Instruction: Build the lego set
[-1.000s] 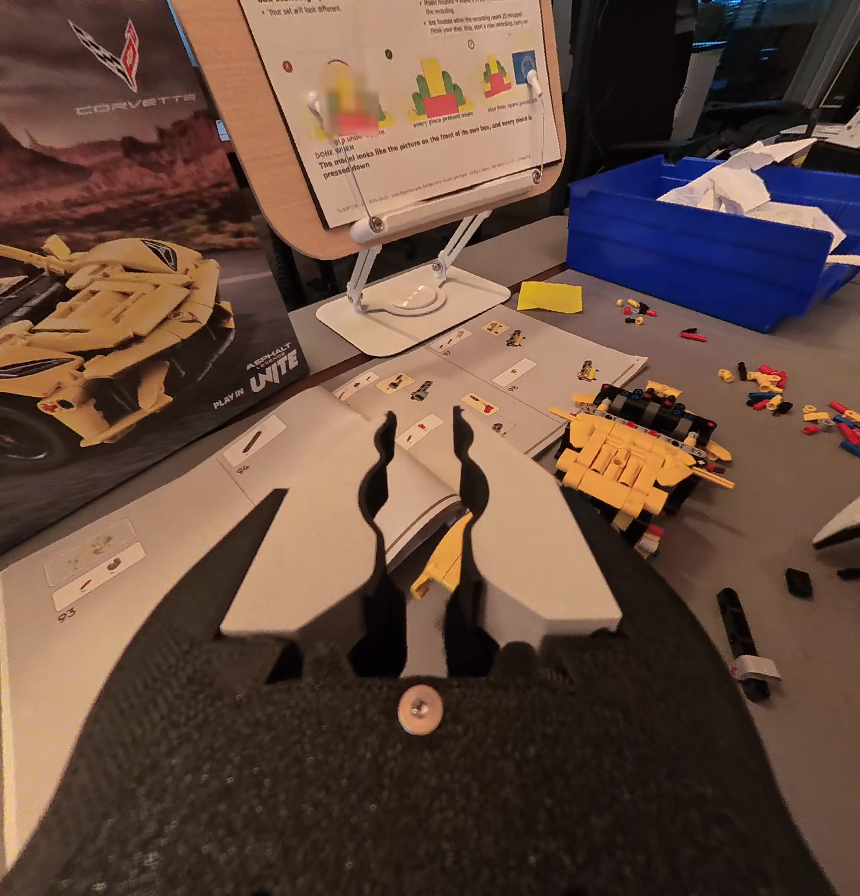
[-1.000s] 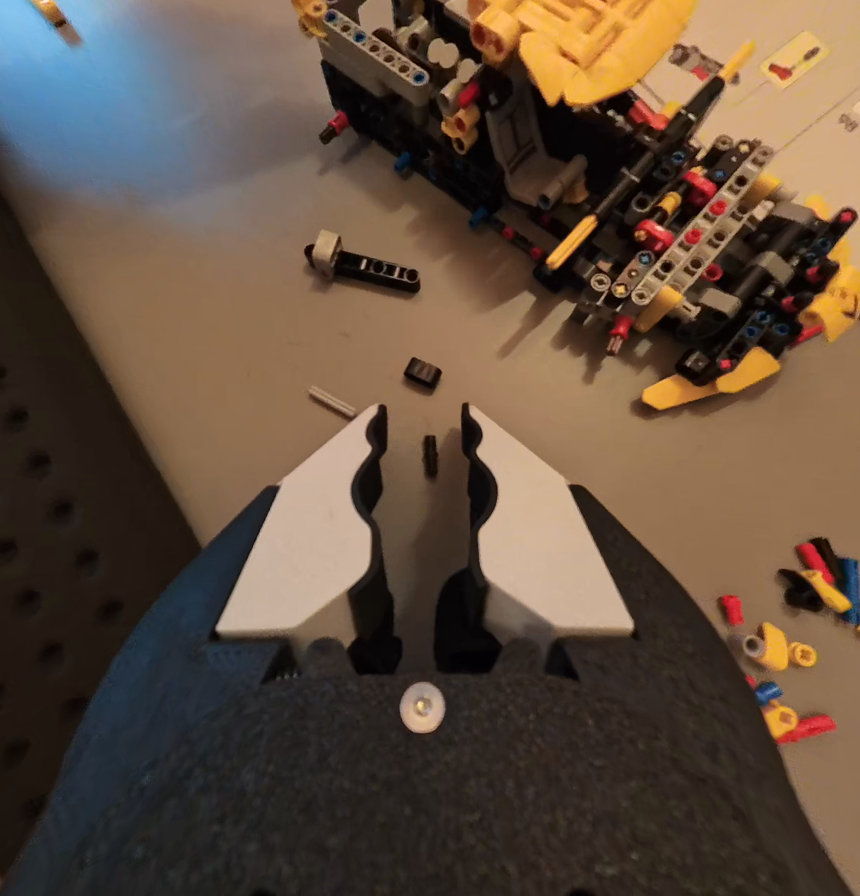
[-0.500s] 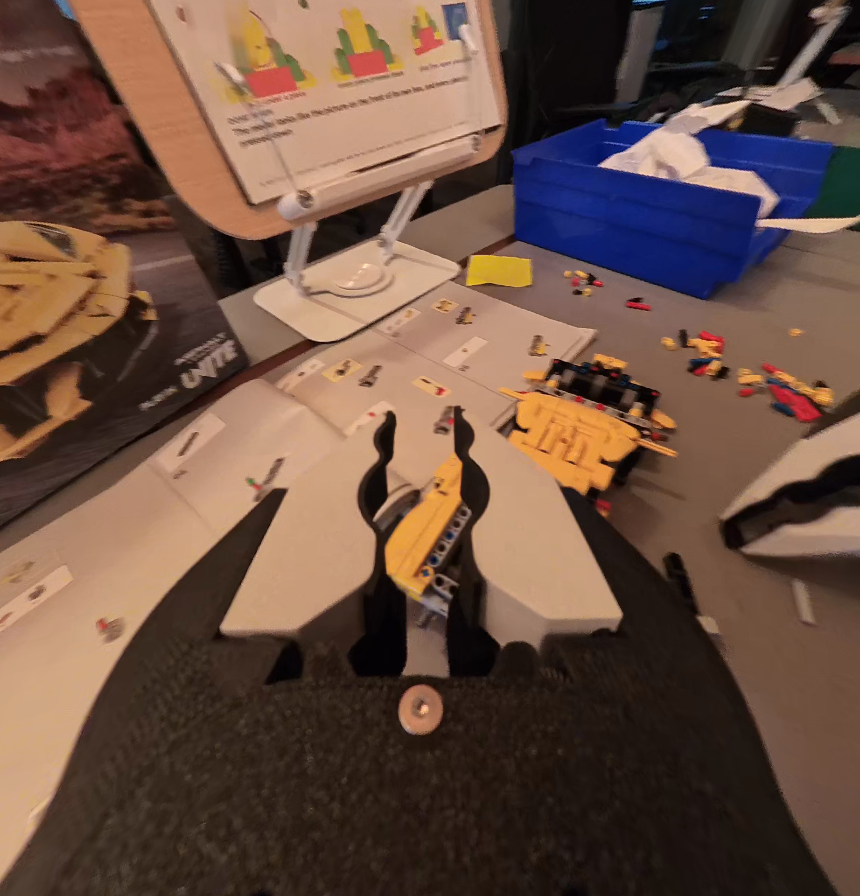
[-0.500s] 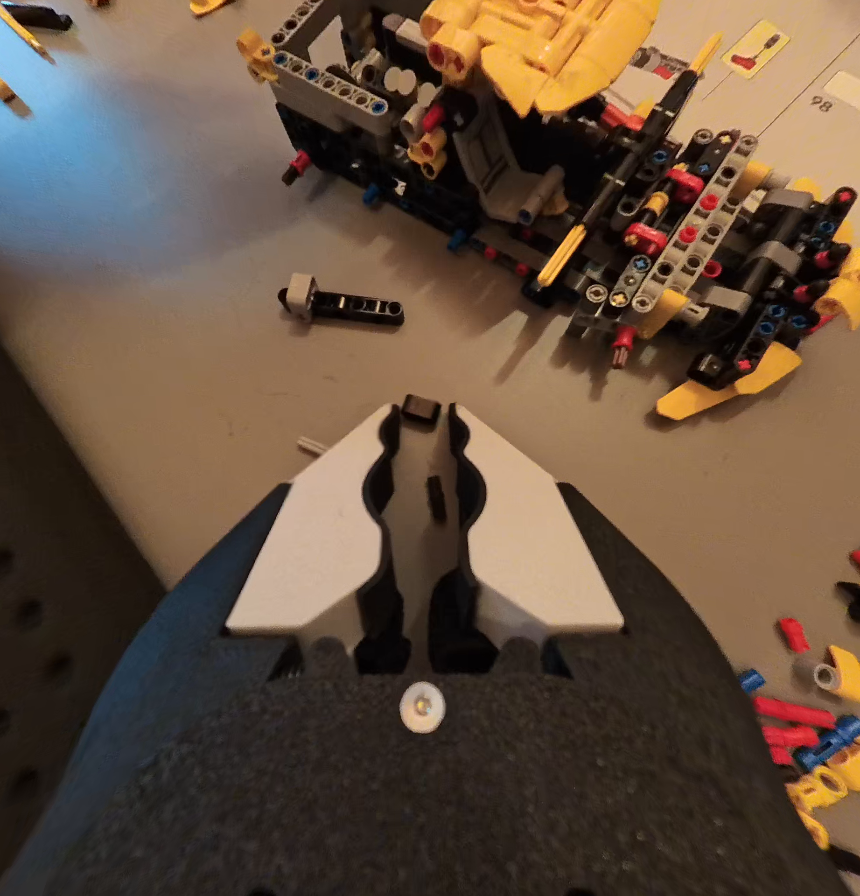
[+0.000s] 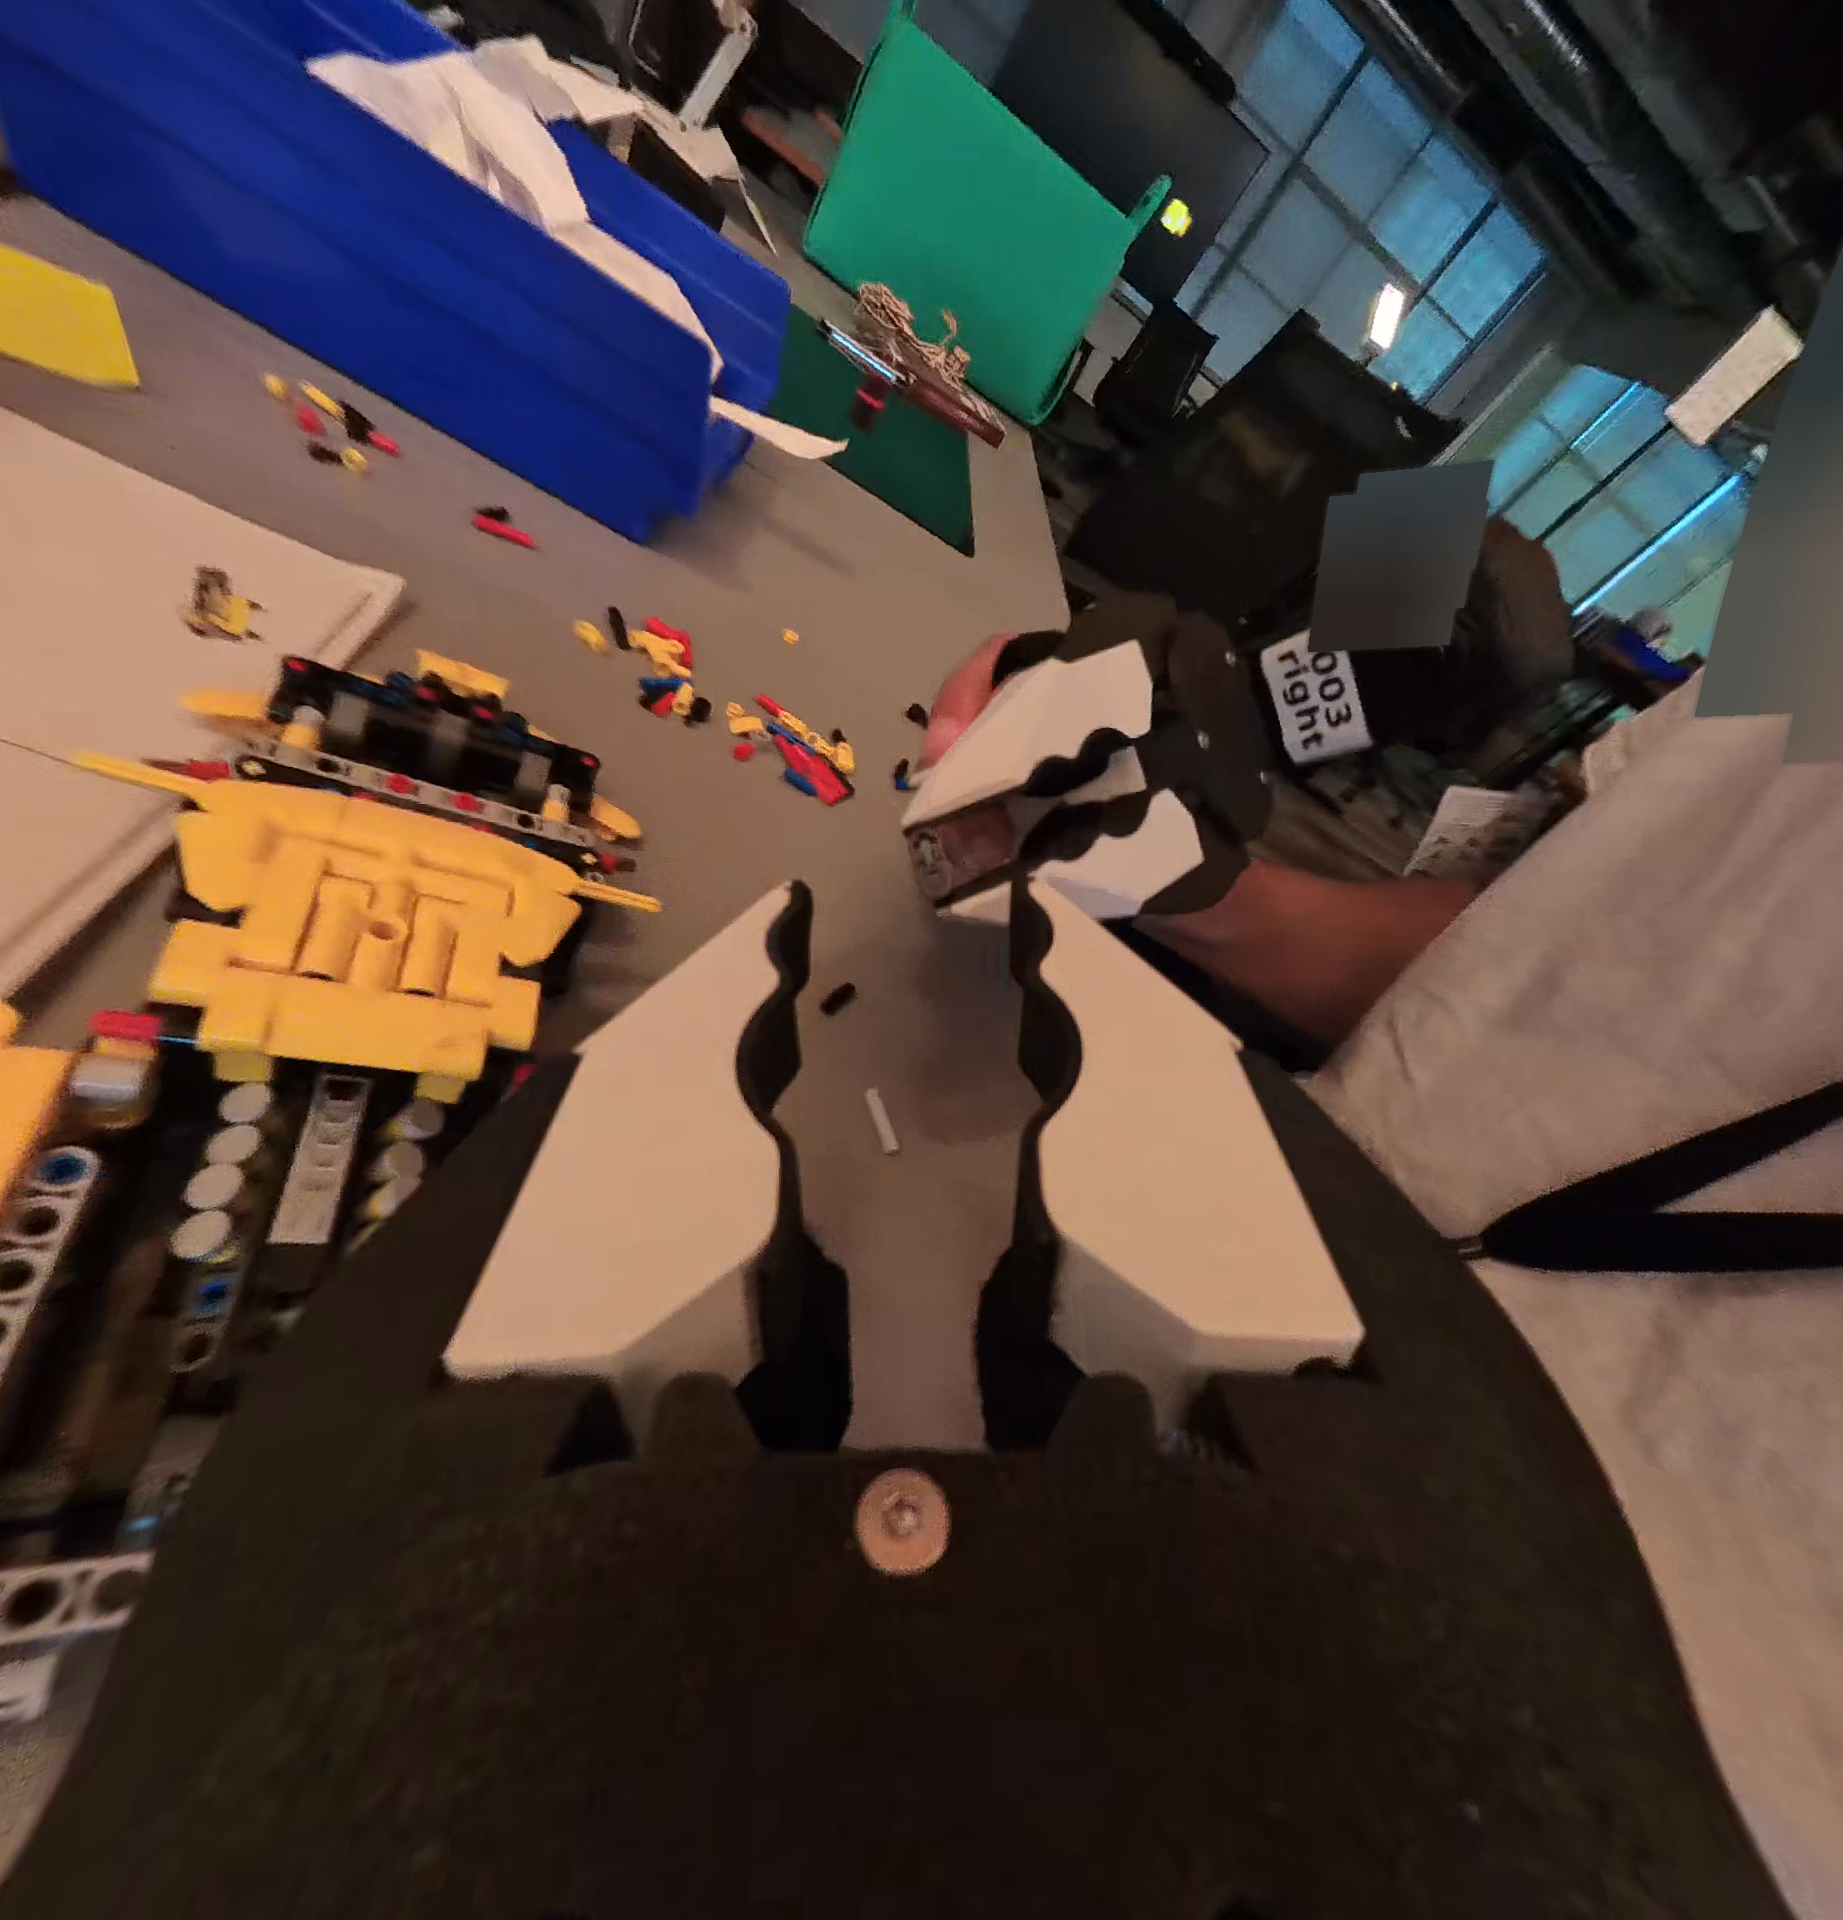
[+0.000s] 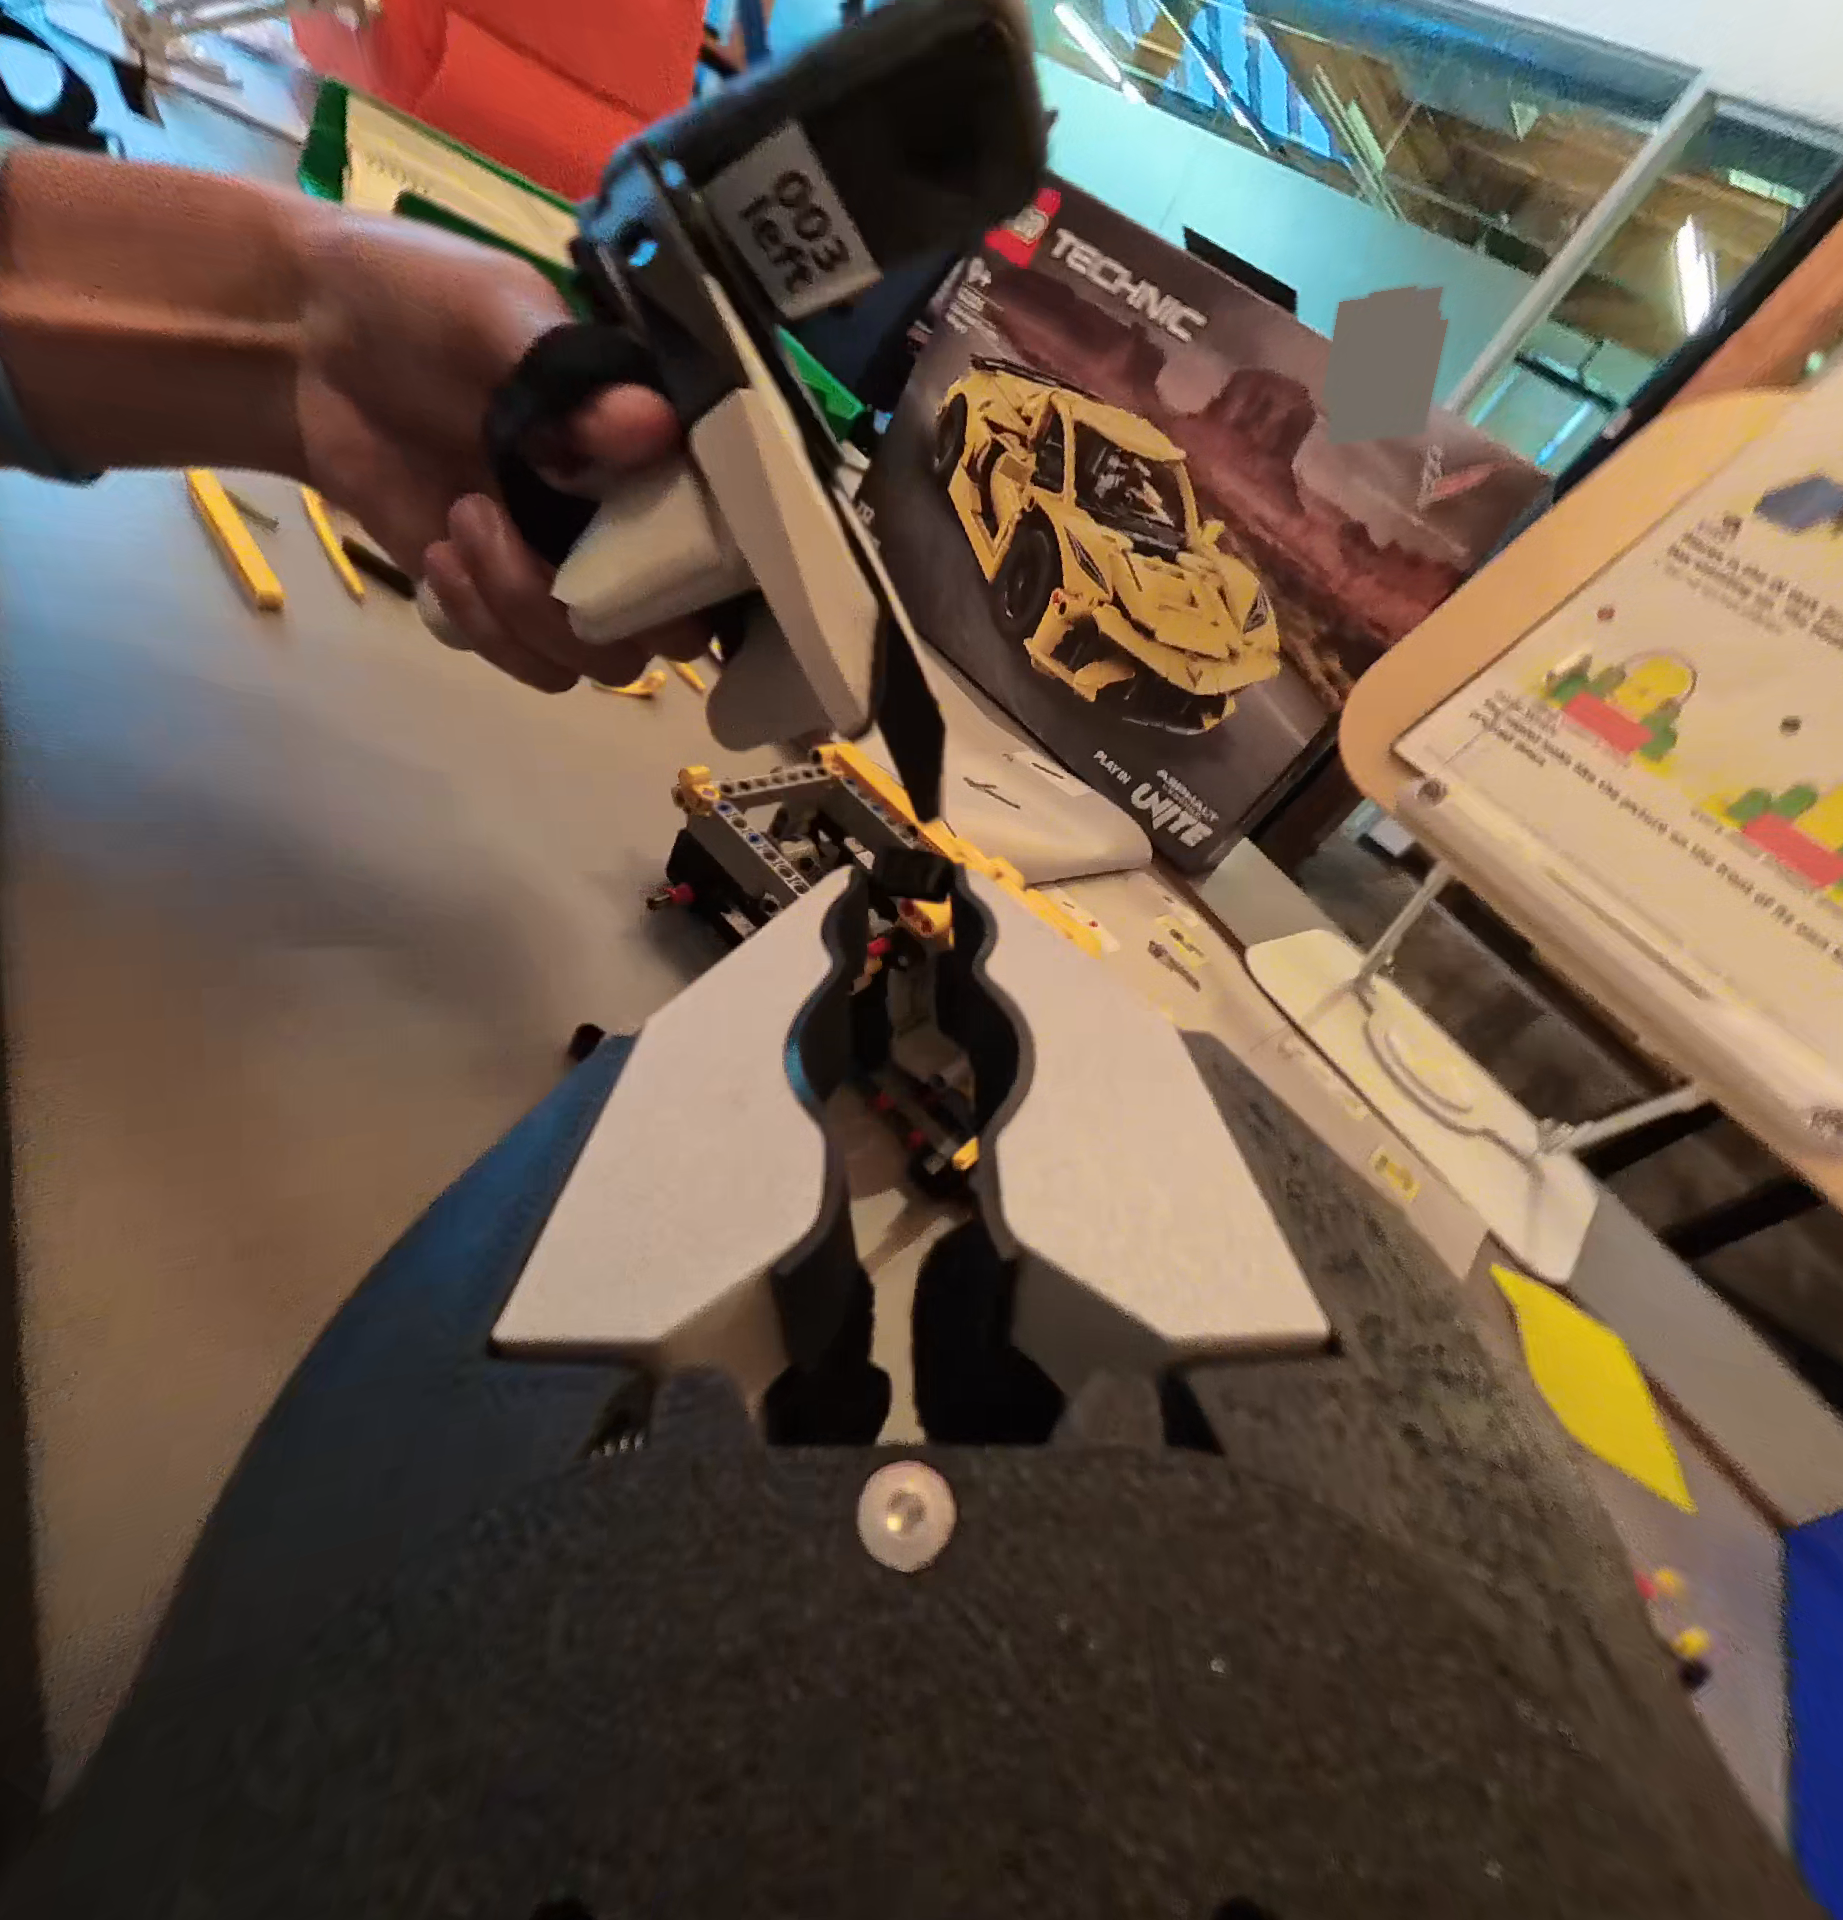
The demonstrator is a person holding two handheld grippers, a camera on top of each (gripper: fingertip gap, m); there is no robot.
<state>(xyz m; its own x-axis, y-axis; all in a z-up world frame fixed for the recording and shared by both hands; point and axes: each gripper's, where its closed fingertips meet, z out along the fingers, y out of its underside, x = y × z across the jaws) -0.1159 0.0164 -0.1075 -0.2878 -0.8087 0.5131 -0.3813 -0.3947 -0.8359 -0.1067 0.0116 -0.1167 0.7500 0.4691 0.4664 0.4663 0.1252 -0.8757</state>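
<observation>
Lego car (image 5: 356, 935) partly built, left-centre of left wrist view | loose pieces (image 5: 782, 738) mid-frame, many unplaced | left gripper (image 5: 906, 899) apart, empty | right gripper (image 6: 906, 883) clamped on black piece (image 6: 912, 871)

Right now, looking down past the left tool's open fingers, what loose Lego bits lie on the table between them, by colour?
Black pin: 1
White axle: 1
Total: 2
</observation>
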